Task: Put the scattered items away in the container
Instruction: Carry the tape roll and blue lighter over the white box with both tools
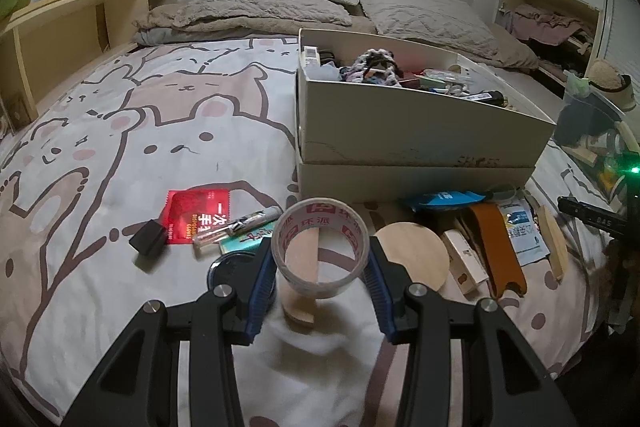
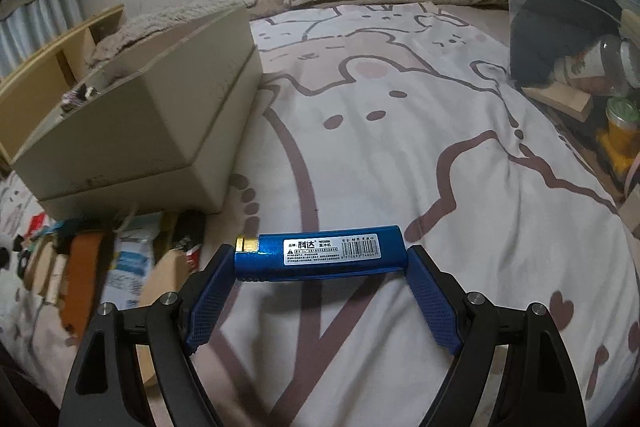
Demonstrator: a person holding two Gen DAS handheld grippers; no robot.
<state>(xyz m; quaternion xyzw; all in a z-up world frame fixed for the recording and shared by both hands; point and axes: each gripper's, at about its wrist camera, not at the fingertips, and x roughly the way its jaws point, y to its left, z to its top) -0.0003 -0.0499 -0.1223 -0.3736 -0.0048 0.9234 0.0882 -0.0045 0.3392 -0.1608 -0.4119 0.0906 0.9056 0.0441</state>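
Holding two items over the bed (image 2: 400,147), both clamped. Largest to smallest:

- Box (image 1: 420,131) – cream cardboard shoebox sitting in its own lid, already part full. Stiff walls, light; we'd judge it can slide on the soft duvet if bumped. Faint lettering low on the front reads roughly "SHOES". In the right view it sits up and to the left of the right gripper (image 2: 320,263).
- Tape roll (image 1: 320,251) – left gripper (image 1: 320,259) has its jaws clenched on the roll's outer wall, hole facing the camera. Rigid ring, light, glossy film likely a bit slippery – side-to-side squeeze looks right. Red print "环派" on the band.
- Blue lighter (image 2: 320,255) – right jaws grasp it end to end, lying crosswise, brass nozzle at the left. Hard, small, smooth shell; lengthwise pinch is thin contact, so we'd avoid jerks. Label: "科达", plus a barcode; small print unreadable.

Loose pile still lies in front of the box – red packet (image 1: 196,215) reads "DISPOSABLE GLOVES".
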